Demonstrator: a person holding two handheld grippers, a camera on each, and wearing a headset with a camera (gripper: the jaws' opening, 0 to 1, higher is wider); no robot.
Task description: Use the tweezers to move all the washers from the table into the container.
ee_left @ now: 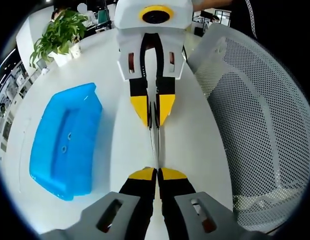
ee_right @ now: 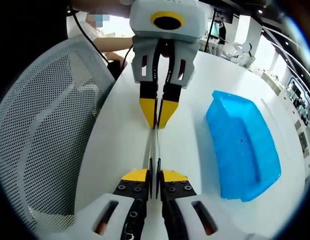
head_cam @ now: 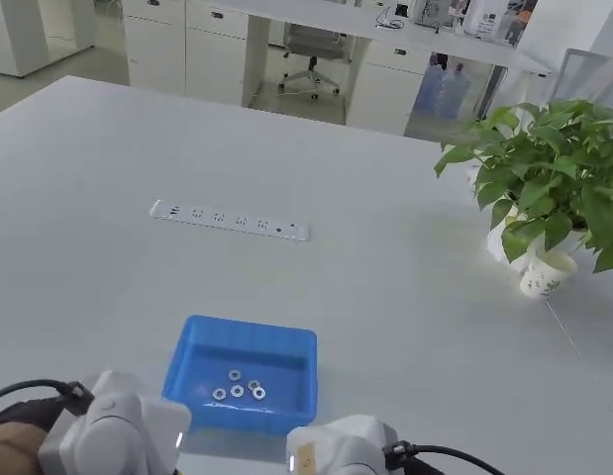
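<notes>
When looking down in the head view: blue plastic container [head_cam: 187, 356] on a white table [head_cam: 385, 287], about five small metal washers [head_cam: 237, 391] lying loose on its floor. Beyond it, a white power strip [head_cam: 230, 220]; at far right, a potted plant [head_cam: 549, 178]. At the bottom edge, left gripper [head_cam: 113, 435] and right gripper [head_cam: 341, 450], just short of the container, jaws out of sight.

Left gripper view: own yellow-tipped jaws pressed together on one end of thin metal tweezers [ee_left: 155, 142], right gripper's jaws clamped on the other end, nose to nose. Container off to the left, apart from both, two washers visible inside. Mesh chair [ee_left: 255, 115] to the right.

Right gripper view: tweezers again pinched at both ends, container to the right, clear of the fingertips.
</notes>
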